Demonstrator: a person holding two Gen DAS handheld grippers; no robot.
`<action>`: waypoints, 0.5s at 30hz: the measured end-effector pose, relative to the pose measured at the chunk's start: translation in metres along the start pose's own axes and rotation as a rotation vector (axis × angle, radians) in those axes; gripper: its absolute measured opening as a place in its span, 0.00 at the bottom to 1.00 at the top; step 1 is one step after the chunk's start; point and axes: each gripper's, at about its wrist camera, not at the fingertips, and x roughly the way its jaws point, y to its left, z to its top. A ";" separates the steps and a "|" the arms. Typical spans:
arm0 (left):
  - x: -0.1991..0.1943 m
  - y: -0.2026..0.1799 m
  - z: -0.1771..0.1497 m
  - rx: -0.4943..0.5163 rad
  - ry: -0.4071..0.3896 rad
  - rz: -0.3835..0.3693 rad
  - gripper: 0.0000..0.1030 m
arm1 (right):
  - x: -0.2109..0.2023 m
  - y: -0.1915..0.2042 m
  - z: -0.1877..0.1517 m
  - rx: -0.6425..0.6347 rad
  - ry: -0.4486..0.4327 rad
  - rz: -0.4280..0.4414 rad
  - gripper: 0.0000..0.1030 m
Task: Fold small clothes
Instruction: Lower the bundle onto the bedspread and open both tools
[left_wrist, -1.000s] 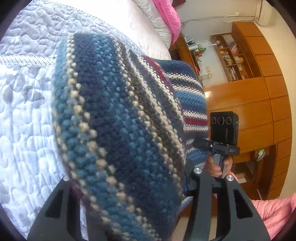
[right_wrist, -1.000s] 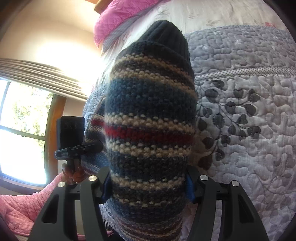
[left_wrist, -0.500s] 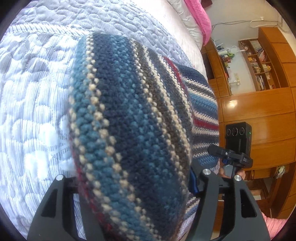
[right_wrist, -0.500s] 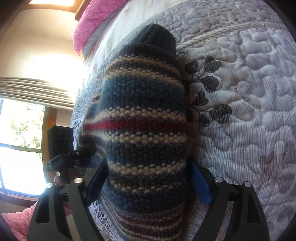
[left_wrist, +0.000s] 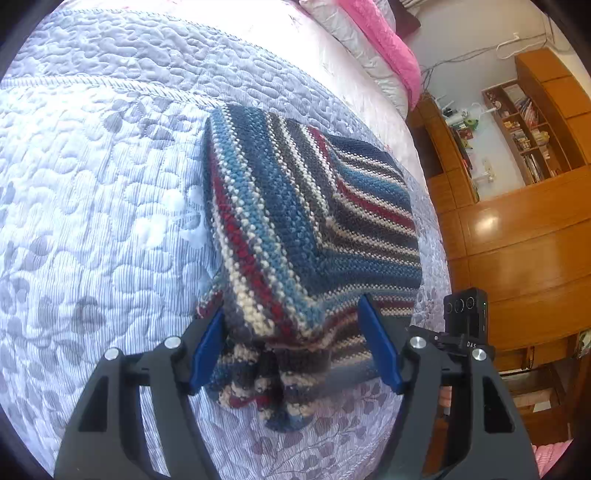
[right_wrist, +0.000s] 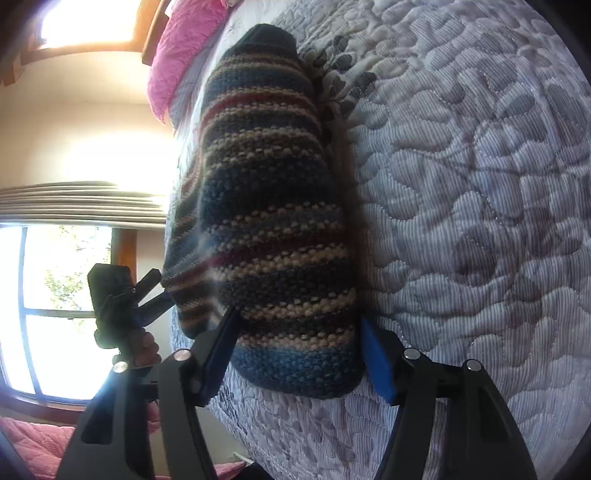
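Note:
A striped knitted sweater (left_wrist: 306, 206) in blue, grey, cream and red lies folded on the quilted bedspread (left_wrist: 92, 184). My left gripper (left_wrist: 291, 310) is open, its blue pads (left_wrist: 207, 347) standing wide apart on either side of the sweater's bunched near corner. In the right wrist view the same sweater (right_wrist: 266, 184) stretches away across the bed. My right gripper (right_wrist: 300, 315) is open too, and the sweater's thick near edge fills the gap between its pads (right_wrist: 375, 354). Each gripper shows in the other's view: the right one (left_wrist: 465, 332), and the left one (right_wrist: 122, 299) held by a hand (right_wrist: 144, 347).
The pale quilt (right_wrist: 461, 184) spreads wide around the sweater. Pink pillows (left_wrist: 380, 40) lie at the head of the bed. Wooden cabinets and shelves (left_wrist: 517, 240) stand past the bed's right edge, and a bright window (right_wrist: 55, 295) lies beyond its left edge.
The sweater, held up close to both cameras a second ago, has come down and now lies flat and folded on the quilt. The left jaws have spread a little wider.

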 end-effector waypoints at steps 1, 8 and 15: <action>-0.003 -0.002 -0.004 0.005 -0.004 0.022 0.69 | 0.002 0.007 -0.001 -0.031 0.009 -0.024 0.58; 0.022 -0.005 -0.027 0.102 0.095 0.172 0.67 | 0.000 0.043 -0.002 -0.131 -0.003 -0.078 0.23; 0.031 0.039 -0.034 0.002 0.108 0.141 0.68 | 0.020 0.033 -0.015 -0.144 0.020 -0.202 0.23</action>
